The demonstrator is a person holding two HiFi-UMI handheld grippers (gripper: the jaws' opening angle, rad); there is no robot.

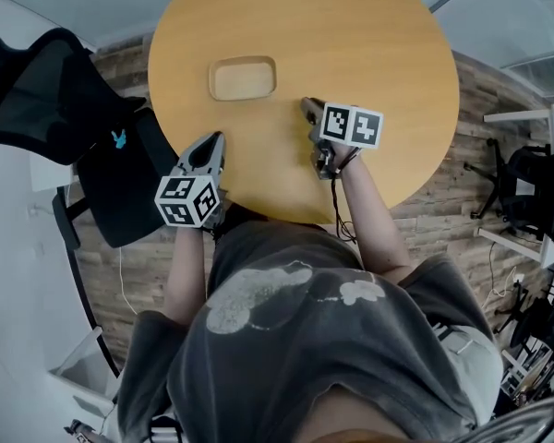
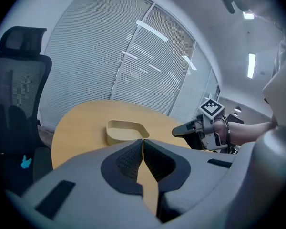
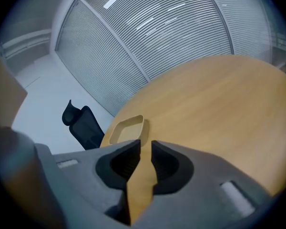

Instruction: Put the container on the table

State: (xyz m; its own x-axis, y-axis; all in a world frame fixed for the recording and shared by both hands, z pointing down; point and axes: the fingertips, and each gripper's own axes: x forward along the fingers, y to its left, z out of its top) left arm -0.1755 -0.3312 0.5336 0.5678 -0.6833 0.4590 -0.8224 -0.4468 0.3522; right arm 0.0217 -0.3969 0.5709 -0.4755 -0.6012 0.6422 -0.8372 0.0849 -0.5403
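Tan container (image 1: 243,78) sits on the round desk (image 1: 397,81), far left, well clear of both tools — job looks done. The left tool (image 1: 214,140) is clenched on nothing; the right tool (image 1: 308,107) is slightly parted, empty.

My head view looks steeply down from above onto the round counter (image 1: 388,44). The left gripper view and right gripper view sit low over its near side, facing across it; all three share the container (image 1: 243,79)

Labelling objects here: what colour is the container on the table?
The container is pale tan, best seen in the head view.
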